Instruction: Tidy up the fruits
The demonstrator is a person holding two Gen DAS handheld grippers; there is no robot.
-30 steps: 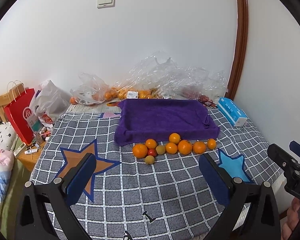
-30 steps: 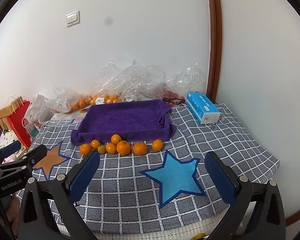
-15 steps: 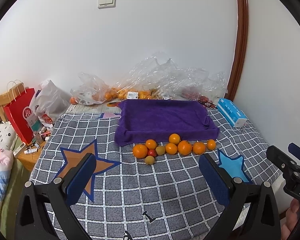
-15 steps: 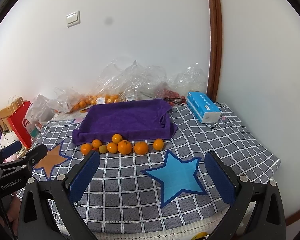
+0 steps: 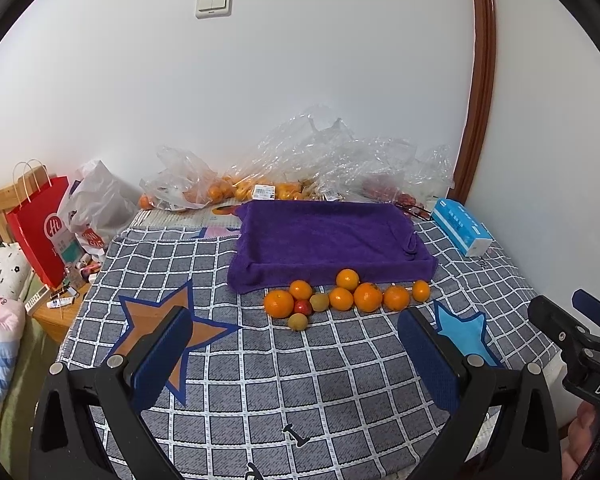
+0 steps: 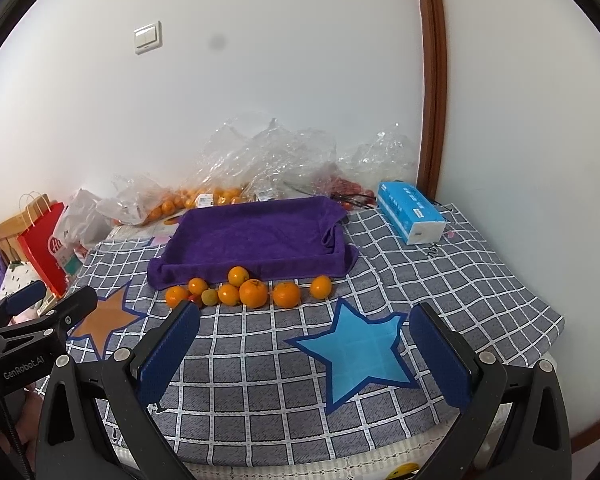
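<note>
Barely anything has shifted — both grippers, left [image 5: 296, 354] and right [image 6: 305, 346], hang wide apart and empty, facing loose round orange fruits [image 5: 342, 294] lined before the purple towel-draped tray [image 5: 324, 236].

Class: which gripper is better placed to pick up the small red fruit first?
Left, probably. The red fruit lies centred ahead of the open left gripper; the right gripper faces the blue star.
</note>
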